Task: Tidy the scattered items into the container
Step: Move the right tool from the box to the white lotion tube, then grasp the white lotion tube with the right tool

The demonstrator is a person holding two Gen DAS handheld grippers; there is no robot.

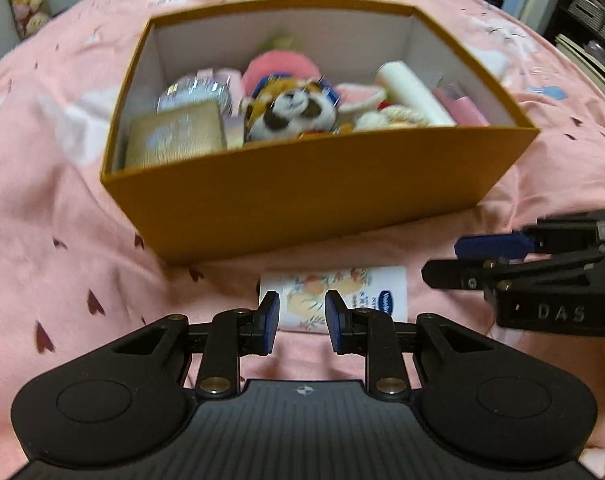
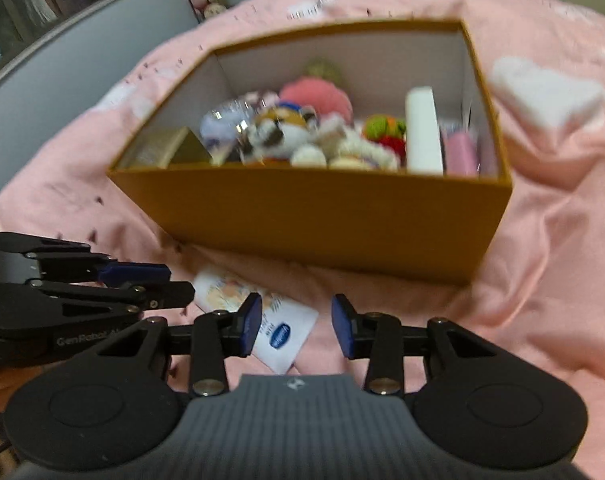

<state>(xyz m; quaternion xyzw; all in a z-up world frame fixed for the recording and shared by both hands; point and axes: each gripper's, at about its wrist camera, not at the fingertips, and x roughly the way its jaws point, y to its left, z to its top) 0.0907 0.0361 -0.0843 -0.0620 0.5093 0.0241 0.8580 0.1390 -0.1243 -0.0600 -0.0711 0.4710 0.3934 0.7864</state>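
White lotion tube with peach print and blue oval logo [image 1: 334,296] lies flat on pink bedsheet with dark hearts [image 1: 62,240], just in front of the mustard cardboard box [image 1: 302,196], long axis parallel to the box's near wall. Left gripper [image 1: 302,316] sits right over it, jaws apart, empty, straddling the tube's left part. Right gripper [image 2: 296,326] also close, jaws apart, empty, tube under its left jaw. Left looks nearer. Box already holds plush toys [image 1: 294,108], other items. Beyond the box: shelves, blurred.

A lotion tube [image 1: 334,296] lies on the bedsheet [image 1: 42,208] just before the box [image 1: 314,188]; a plush toy [image 1: 292,110] sits inside the box.
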